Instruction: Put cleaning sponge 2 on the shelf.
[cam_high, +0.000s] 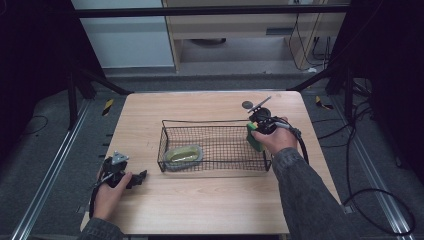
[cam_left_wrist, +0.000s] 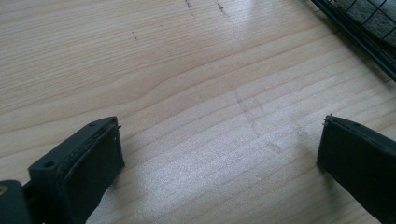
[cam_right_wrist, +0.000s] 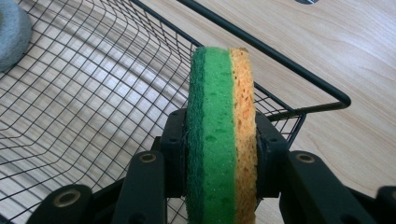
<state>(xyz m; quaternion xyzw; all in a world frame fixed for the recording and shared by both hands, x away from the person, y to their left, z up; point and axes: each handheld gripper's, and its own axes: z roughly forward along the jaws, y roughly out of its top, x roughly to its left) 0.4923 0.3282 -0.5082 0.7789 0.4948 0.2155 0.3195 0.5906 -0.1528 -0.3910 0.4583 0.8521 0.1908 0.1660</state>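
A black wire basket (cam_high: 215, 121) stands in the middle of the wooden table. My right gripper (cam_high: 256, 131) hangs over its right end, shut on a sponge (cam_right_wrist: 222, 130) with a green scouring face and an orange-yellow body, held on edge between the jaws. In the right gripper view the basket's rim (cam_right_wrist: 261, 49) runs just beyond the sponge. A pale green and grey scrubber (cam_high: 183, 154) lies in the basket's near left corner. My left gripper (cam_high: 140, 177) rests on the table at the near left, jaws open with bare wood between them (cam_left_wrist: 219, 154).
A small dark disc (cam_high: 247, 104) lies on the table behind the basket's right end. The basket's corner (cam_left_wrist: 359, 32) sits at the upper right of the left gripper view. Cables trail on the floor to the right of the table.
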